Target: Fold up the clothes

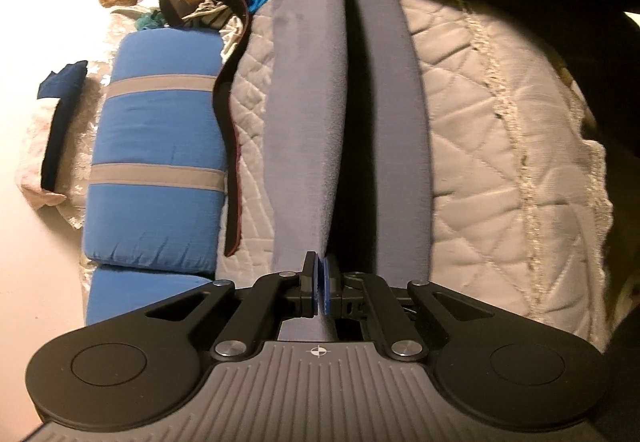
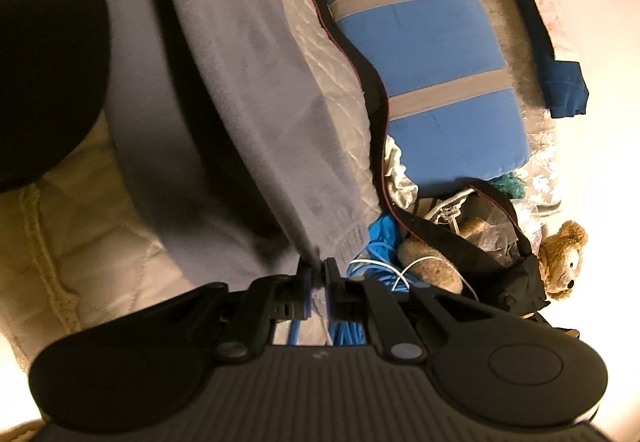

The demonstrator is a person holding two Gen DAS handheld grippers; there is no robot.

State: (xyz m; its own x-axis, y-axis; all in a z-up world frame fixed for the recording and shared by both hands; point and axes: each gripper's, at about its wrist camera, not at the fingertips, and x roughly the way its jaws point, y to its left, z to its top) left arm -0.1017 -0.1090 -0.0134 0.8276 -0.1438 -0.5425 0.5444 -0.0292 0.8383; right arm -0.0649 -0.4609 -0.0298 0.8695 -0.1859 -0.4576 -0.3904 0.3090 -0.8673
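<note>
While both grippers pinch the same grey garment, it hangs stretched between them above the bed; the left gripper has its jaws closed almost fully on one end of the cloth, and the right gripper has its jaws closed on the other end, with only a thin fold of fabric between the pads. The garment shows two long grey strips side by side with a dark gap between them; I judge it may be trousers or something doubled lengthwise, but I cannot tell which. Holding it taut at both ends probably keeps the cloth flat and its edges lined up, so that it can be laid down or doubled without wrinkles; whether a fold was already made, one moment does not show.

For room, the white quilted bed surface under the garment is bare on the side away from the wall; on the other side a black strap lies just beside the cloth, then a blue cushion with grey stripes. Near one end there is clutter: a black bag, blue cable and a teddy bear; I think the cloth could catch there, so the bare quilt is the safer place.
</note>
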